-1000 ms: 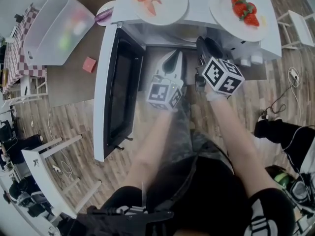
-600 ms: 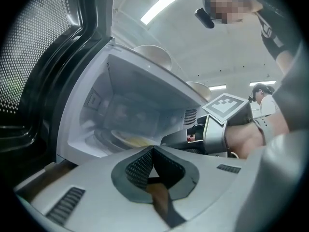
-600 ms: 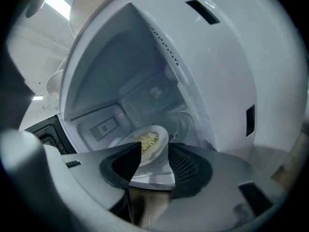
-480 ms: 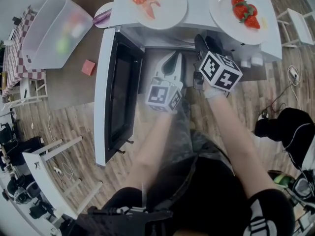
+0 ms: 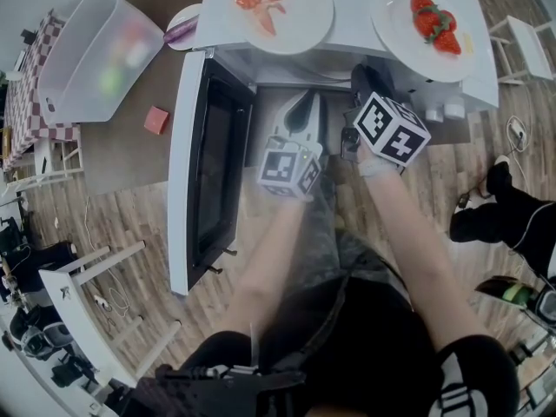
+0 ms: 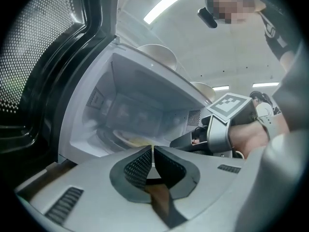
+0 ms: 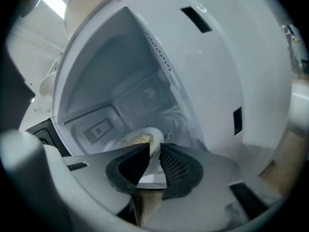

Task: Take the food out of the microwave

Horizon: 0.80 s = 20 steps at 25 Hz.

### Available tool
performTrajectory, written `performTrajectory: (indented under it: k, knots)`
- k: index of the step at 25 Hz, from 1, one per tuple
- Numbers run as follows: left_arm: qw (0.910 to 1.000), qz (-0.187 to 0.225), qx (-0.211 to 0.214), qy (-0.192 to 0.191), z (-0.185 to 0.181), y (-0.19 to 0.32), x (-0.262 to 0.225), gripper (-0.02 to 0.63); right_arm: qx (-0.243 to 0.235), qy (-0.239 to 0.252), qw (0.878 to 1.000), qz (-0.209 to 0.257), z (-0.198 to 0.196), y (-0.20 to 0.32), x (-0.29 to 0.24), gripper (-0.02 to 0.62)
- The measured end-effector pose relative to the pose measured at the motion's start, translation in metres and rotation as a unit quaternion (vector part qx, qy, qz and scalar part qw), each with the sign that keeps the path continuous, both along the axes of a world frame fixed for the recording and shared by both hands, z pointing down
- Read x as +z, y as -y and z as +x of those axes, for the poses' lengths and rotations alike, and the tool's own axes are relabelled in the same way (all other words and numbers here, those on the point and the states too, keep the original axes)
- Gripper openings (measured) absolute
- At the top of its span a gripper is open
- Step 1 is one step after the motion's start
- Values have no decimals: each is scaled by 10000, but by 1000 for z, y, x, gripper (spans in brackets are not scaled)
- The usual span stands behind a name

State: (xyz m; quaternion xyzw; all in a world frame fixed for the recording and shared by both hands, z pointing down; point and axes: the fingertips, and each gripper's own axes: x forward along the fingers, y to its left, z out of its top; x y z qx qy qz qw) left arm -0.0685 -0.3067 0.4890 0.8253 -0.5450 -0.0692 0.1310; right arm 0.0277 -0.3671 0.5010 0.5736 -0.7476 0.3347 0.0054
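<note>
Now, on your right gripper the fingers have just been closing and clamp the rim of the plate inside the microwave. Your left gripper, fingers together and empty, hovers beside. Left of those fingers the door stands wide open.

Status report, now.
Left gripper shut, empty. Right gripper, jaws just closed on the plate rim inside the microwave. Door open, nothing blocking.
</note>
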Motion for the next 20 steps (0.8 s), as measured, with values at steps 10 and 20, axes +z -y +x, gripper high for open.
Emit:
performTrajectory:
  k: [10, 20]
  knots:
    - [9999, -156, -4, -32, 4, 0, 4, 35, -93, 333, 9994, -13, 1, -26, -2, 72]
    - [9985, -427, 41, -328, 13, -5, 9, 69, -73, 416, 9991, -48, 2, -36, 0, 71]
